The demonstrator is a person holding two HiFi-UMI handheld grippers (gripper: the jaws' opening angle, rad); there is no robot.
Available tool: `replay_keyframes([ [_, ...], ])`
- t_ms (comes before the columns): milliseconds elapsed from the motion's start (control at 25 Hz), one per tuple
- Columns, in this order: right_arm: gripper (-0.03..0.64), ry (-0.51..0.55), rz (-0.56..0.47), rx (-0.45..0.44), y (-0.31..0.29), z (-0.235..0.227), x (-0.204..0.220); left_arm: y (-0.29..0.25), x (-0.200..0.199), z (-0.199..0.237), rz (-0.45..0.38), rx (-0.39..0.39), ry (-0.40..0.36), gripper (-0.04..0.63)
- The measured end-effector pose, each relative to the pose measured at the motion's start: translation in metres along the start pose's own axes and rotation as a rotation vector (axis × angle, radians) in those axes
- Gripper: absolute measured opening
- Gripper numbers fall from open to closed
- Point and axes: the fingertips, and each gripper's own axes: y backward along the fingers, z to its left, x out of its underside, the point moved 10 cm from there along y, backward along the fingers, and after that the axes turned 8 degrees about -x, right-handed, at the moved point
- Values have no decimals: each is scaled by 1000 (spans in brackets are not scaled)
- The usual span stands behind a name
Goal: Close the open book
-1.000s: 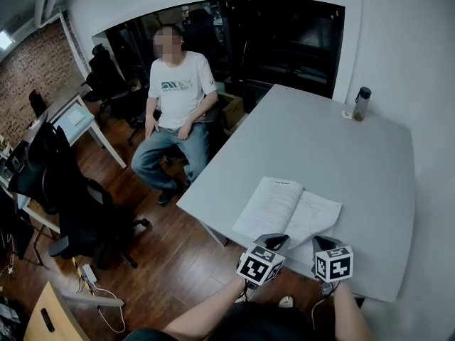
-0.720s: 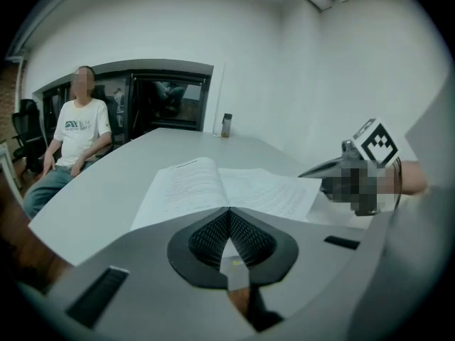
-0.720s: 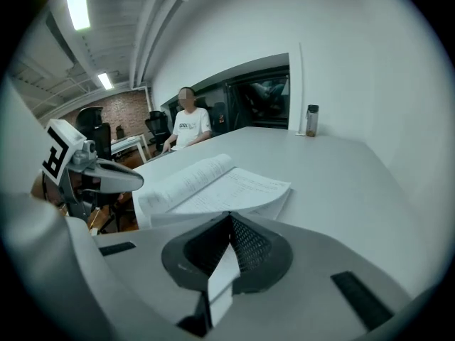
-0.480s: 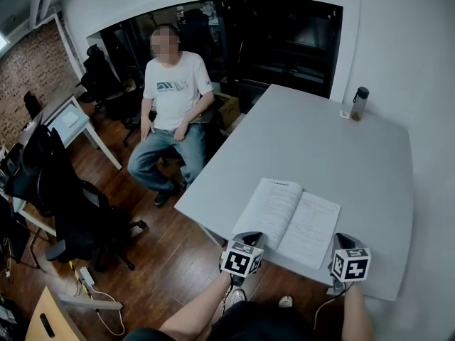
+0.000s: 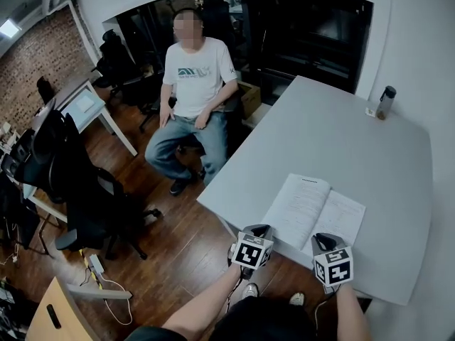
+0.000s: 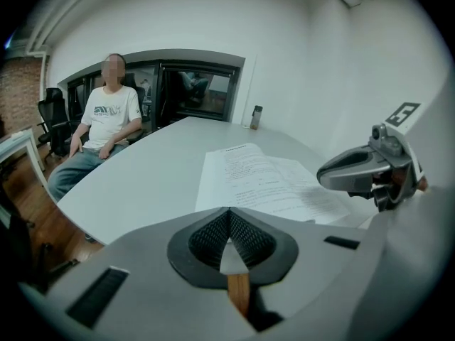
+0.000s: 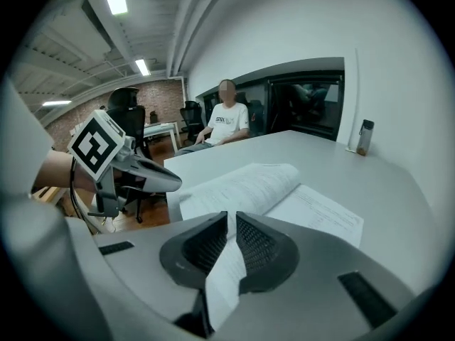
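Legible text: none. The print on both pages of the book [image 5: 316, 208] is too small to read. The cube on each gripper bears black-and-white square markers only.

Book: open, white pages covered with lines of print. It lies flat on the grey surface [image 5: 341, 141], close to the surface's near edge. In the right gripper view the left page arches upward at the spine and the right page lies flat.

Left gripper [image 5: 259, 229]: it sits just beside the book's near left corner, at the surface's edge. In the left gripper view its fingers [image 6: 245, 236] are pressed together with nothing between them. The book lies ahead of them and slightly to the right, apart from them.

Right gripper [image 5: 321, 239]: it sits at the book's near right edge. Its fingers [image 7: 259, 244] are all but together, leaving a thin slit through which white paper shows. The views do not show whether the fingers touch the book.

A bottle [image 5: 386, 101] stands well beyond the book, at the surface's far corner.
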Motion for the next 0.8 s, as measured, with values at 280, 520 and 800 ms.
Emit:
replay_keyframes([
  [280,99,21,26,-38,-30,23,-8,-19,4,7,48,31,-26,5],
  [520,110,-6,35,-8,-28,27,-1,-31,3,-12,81,102,-54,5],
  [800,109,-50,15,60,-3,14,10,-38,-4,-46,86,162,-97,5],
])
